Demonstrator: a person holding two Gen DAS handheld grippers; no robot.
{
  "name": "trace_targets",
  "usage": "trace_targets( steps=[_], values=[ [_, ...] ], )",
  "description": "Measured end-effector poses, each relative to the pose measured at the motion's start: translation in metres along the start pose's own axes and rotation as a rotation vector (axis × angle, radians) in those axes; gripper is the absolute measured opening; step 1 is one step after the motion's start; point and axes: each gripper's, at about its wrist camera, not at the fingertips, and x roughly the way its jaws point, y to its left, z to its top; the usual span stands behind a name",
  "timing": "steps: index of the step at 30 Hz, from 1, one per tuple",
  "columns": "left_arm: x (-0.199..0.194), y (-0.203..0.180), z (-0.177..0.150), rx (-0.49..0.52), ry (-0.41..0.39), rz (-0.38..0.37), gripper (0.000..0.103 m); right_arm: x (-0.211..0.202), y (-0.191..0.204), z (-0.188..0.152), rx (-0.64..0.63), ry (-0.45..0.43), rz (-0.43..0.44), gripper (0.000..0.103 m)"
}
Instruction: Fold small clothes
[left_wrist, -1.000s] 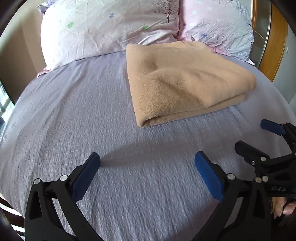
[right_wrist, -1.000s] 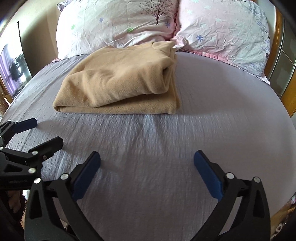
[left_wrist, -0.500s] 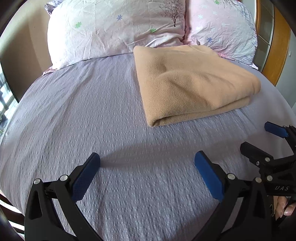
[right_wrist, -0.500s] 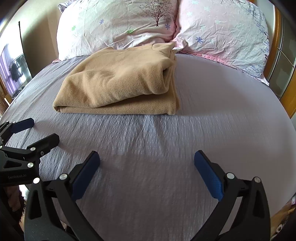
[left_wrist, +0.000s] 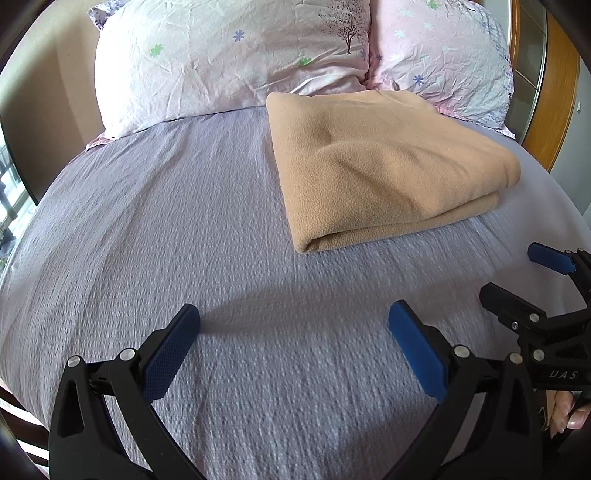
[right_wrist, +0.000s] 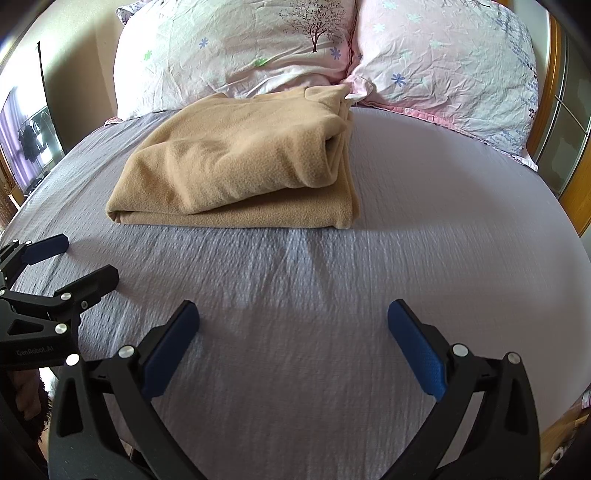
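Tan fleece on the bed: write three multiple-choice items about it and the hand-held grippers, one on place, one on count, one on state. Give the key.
1. Where does the tan fleece lie?
A. on the floor
B. on the bed sheet, against the pillows
C. held in a gripper

2. How many pillows show?
A. one
B. two
C. four

3. How stand the left hand-held gripper and right hand-held gripper?
A. both open, empty
B. both shut
C. one gripping fleece

Key: B, its far edge meets the pillows; B, two side by side; A, pads spread wide over bare sheet.

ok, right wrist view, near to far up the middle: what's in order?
Right gripper, open and empty → bare lilac bedsheet → folded tan fleece garment → floral pillows against the headboard end.
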Motion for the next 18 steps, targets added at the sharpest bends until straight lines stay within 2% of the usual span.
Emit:
trace_targets(
  steps=[18],
  values=[
    [-0.0001,0.0006,0.0011,-0.004,-0.001,0.001,0.102,0.0,0.0006,-0.0003,0.002,0.0,-0.002,0.101]
  ],
)
